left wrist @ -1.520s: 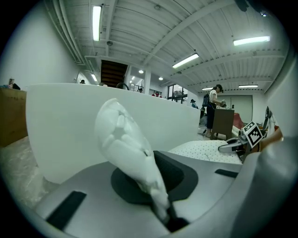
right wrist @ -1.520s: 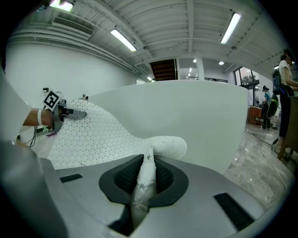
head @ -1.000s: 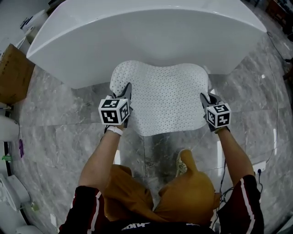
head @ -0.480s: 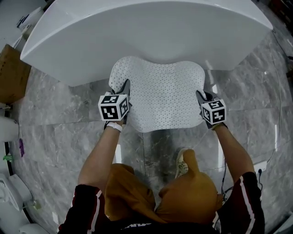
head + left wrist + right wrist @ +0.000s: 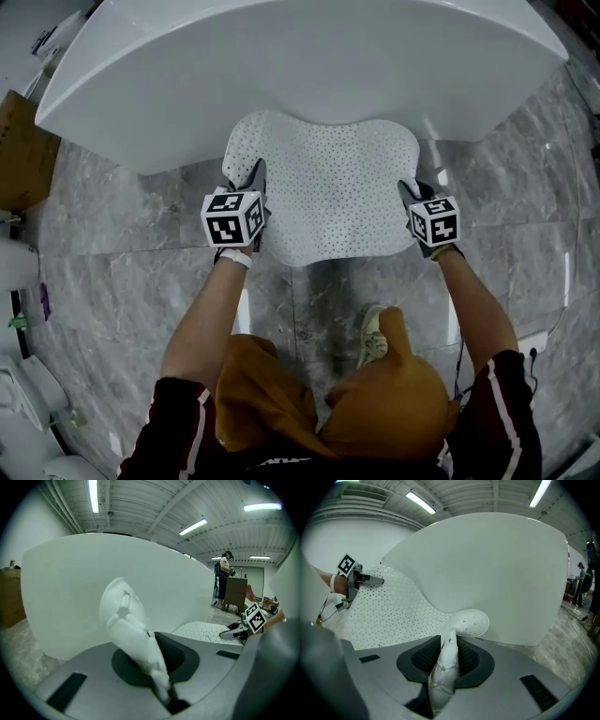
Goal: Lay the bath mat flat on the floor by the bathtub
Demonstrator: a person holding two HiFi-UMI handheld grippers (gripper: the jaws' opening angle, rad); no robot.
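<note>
Nearly home on this one! The mat (image 5: 323, 192) is spread out on the floor (image 5: 122, 253) right up against the bathtub (image 5: 300, 66), its far edge tucked in close under the tub's overhang and its dotted face up. The middle looks down and smooth. What's not flat yet are the two side edges, each pulled up in a fold.

Over on the left, the left gripper (image 5: 257, 176) is pressed together hard on its fold of mat, a pinched ridge standing up out of the jaws. On the right, the right gripper (image 5: 406, 189) has just been opening its jaws; they're parted now, and the mat's edge stands loosely between them, curling over at the top, so I'd call that side as good as released.

Left to do, by my reading: free the left edge too, draw both grippers clear, and see the sides drop flat.

Any writing? Precious little. The gripper cubes carry black-and-white square markers, no words. White print on the person's dark top is cut off at the frame's bottom edge, unreadable. Mat and tub are unbranded.
</note>
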